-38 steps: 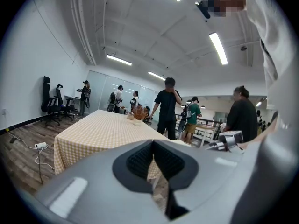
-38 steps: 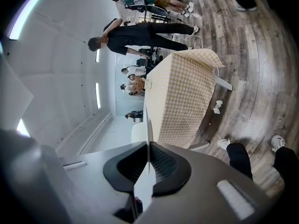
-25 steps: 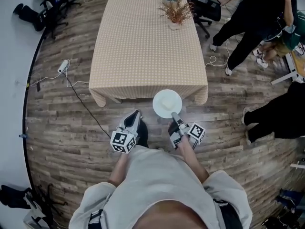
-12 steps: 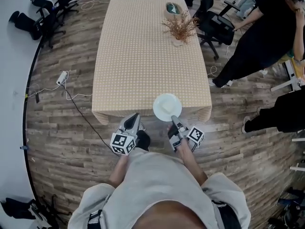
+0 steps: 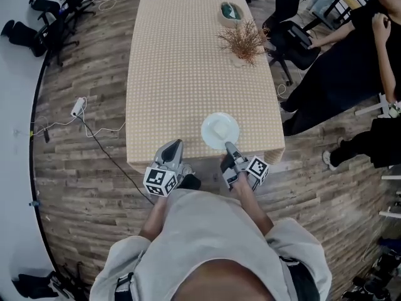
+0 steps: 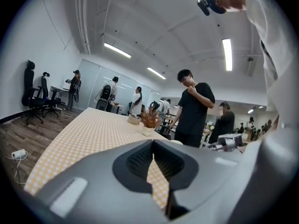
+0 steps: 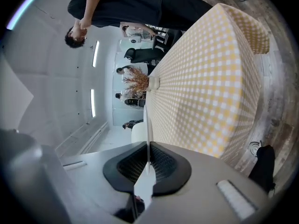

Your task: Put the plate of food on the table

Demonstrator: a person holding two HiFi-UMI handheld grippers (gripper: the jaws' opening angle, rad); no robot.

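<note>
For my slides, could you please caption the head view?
Right gripper holds a round white plate over the beige checked table.

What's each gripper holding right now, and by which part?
The right gripper clamps the white plate by its near rim. The left gripper is shut and holds nothing.

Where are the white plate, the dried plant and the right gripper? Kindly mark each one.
white plate (image 5: 220, 129): head view, middle of its top face.
dried plant (image 5: 244, 39): head view, middle of the brown twigs.
right gripper (image 5: 229, 148): head view, between its fingertips, at the plate's rim.
</note>
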